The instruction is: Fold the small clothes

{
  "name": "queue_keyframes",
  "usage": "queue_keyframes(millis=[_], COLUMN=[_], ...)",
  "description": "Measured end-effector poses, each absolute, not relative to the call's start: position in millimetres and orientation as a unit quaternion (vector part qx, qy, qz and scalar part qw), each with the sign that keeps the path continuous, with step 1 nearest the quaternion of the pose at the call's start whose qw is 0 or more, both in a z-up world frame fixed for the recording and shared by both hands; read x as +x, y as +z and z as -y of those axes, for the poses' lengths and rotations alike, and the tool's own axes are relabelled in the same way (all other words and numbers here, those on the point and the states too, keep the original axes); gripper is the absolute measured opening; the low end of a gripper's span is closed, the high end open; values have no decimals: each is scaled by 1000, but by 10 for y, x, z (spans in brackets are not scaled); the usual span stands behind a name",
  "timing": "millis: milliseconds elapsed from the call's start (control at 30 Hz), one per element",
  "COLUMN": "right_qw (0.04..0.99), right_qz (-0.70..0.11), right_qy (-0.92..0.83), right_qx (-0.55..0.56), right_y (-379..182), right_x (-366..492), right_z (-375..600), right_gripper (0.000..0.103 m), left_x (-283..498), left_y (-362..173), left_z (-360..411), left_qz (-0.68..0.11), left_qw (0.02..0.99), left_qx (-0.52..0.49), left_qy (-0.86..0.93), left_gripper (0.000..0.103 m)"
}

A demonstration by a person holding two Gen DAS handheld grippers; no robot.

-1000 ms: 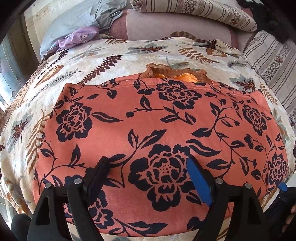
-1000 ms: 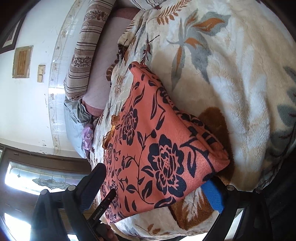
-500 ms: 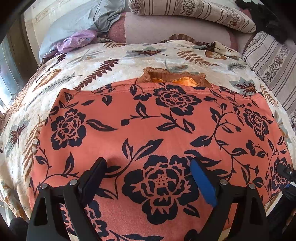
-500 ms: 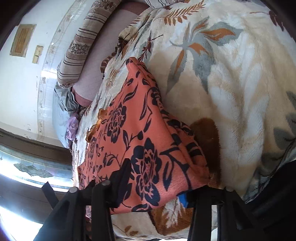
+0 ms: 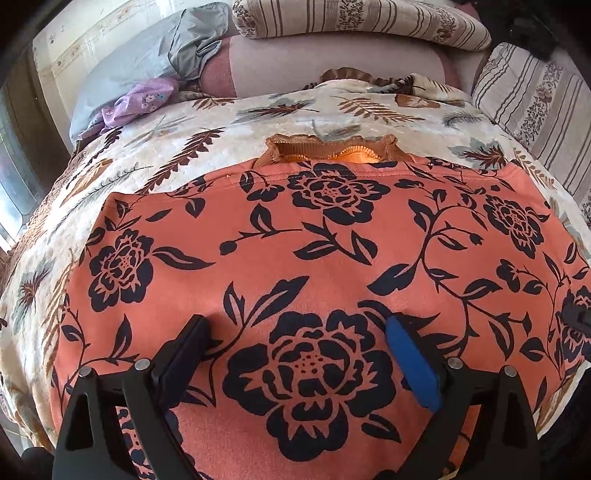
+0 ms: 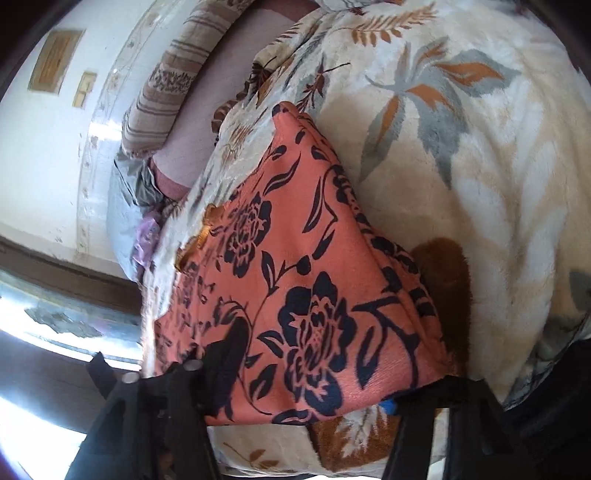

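An orange garment [image 5: 325, 236] with dark navy flowers lies spread flat on a bed, on top of a cream blanket [image 5: 207, 147] printed with brown and grey leaves. The garment covers the part of the bed near its front edge, and in the right wrist view one of its corners comes close to that edge. At the far edge of the garment a ruffled brown-orange collar [image 5: 332, 149] sticks out and rests on the blanket. The left claw [image 5: 295, 332] is above the near middle of the garment, over a large flower; its jaws are wide apart and opening, and the tips seem to touch the cloth, but nothing is pinched between them. One finger has a blue pad [image 5: 412, 363] and the other is black. The right claw [image 6: 314, 373] is at the near corner of the garment [image 6: 295, 277]; its jaws are closing, with the cloth edge between them: the black finger lies on top of the fabric and the blue-padded one is below the hem, mostly hidden. At the head of the bed there are striped pillows [image 5: 362, 18], a grey cloth [image 5: 192, 40] and a small purple cloth [image 5: 144, 99].
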State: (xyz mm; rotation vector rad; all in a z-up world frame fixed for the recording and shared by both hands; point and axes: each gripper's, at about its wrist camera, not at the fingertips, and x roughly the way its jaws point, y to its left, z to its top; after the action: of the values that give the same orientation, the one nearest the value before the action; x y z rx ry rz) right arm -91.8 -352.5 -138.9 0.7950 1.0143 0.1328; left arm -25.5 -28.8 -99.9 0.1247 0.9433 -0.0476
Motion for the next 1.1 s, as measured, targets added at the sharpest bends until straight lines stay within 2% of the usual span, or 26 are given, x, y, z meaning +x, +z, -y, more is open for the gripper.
queue_keyframes(millis=[33,67,133,267,333,367,400,433,467,500,533,567,633,700,733,767,800,900,1000,1100], right_qw=[802,811,842,853,819,801,800,795,789,785,784,787,780,774,779,785,793,815,806,797], right_qz=[-476,-476,-461,-458,-500,-509,-492,-486,-482,-473,-461,-452,-449,-455,-460,-475,-486,-494,-504,-503], right_qy=[60,55,43,35,38,46,56,63,73,90,101,99,106,117,111,98,80,53,38,24], right_qx=[357,337,278,247,280,311,340,359,374,391,403,409,423,425,411,386,359,298,309,332], right_y=[-1369,-1304,-1084,-963,-1235,-1352,-1383,-1389,-1392,-1382,-1362,-1339,-1361,-1418,-1426,-1412,-1374,-1272,-1298,-1209], right_x=[-916,-925,-963,-954,-882,-889,-944,-983,-1010,-1038,-1070,-1095,-1086,-1043,-1031,-1026,-1044,-1068,-1047,-1124], right_z=[3505,3470,3342,3284,3373,3410,3492,3550,3598,3641,3688,3729,3784,3788,3779,3742,3703,3596,3618,3697], right_gripper=[18,15,13,14,18,24,25,30,41,54,79,86,86,84,66,31,20,18,20,33], left_x=[-259,-265,-273,-272,-262,-253,-239,-226,-219,-236,-270,-316,-366,-303,-328,-342,-343,-320,-355,-417], left_y=[-999,-999,-1000,-1003,-997,-988,-962,-921,-869,-802,-726,-659,-675,-972,-1033,-1042,-1042,-1041,-1061,-1068], left_z=[289,293,291,301,302,302,305,299,283,268,259,261,299,328,272,257,273,259,224,209], left_qz=[-454,-453,-453,-453,-456,-460,-464,-469,-473,-469,-455,-437,-420,-467,-452,-440,-437,-435,-418,-397], left_qw=[889,889,889,889,887,886,884,881,879,882,889,899,905,880,890,896,896,897,905,914], left_qx=[60,61,61,64,64,64,65,61,53,44,37,37,64,84,64,64,72,71,67,68], left_qy=[-21,-20,-18,-16,-16,-16,-15,-14,-14,-18,-22,-25,-20,-22,-24,-23,-26,-35,-45,-55], left_gripper=[97,97,97,97,97,97,97,97,96,96,96,96,96,97,100,101,102,102,103,103])
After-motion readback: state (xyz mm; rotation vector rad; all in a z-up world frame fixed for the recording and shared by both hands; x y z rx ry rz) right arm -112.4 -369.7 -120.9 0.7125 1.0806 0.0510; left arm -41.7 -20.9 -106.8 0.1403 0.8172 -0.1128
